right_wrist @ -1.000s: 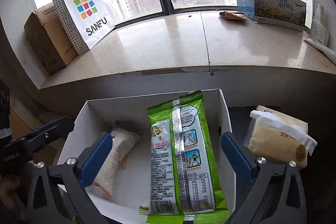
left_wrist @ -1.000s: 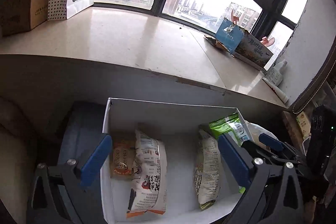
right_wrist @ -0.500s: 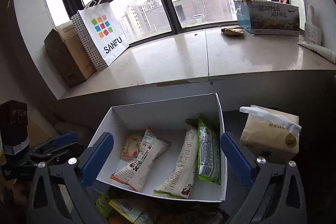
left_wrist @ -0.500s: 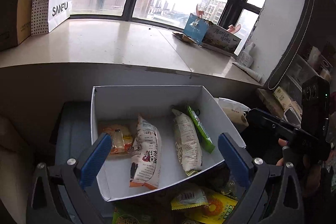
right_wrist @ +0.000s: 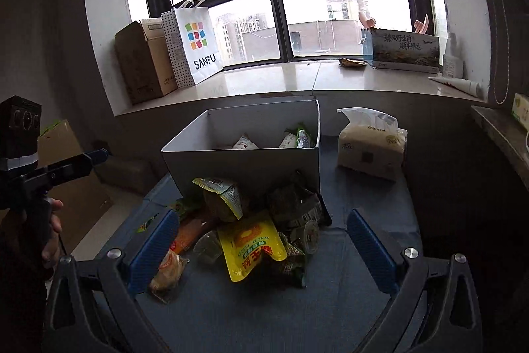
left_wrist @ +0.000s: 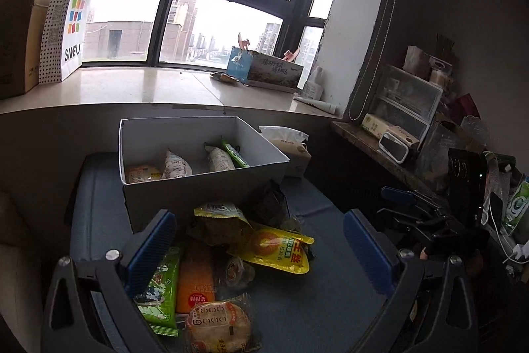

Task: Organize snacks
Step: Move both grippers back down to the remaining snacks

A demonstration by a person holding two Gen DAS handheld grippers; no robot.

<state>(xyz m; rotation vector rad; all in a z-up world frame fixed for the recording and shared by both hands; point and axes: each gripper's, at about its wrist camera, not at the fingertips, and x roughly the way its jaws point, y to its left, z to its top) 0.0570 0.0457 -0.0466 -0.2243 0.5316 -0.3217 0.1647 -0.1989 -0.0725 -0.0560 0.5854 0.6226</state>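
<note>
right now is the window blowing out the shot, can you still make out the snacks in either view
Left wrist: window is overexposed, pile of snacks dim but readable. Right wrist: same backlight, white box front shaded, yellow packet clear; fisheye bends the sill.

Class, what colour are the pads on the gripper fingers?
Blue pads, clearest in the right wrist view.

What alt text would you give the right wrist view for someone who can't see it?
An open right gripper hangs empty over a loose pile of snack packets, a yellow pouch on top, on a blue surface. Behind the pile stands a white box already holding a few packets, with a tissue pack to its right.
</note>
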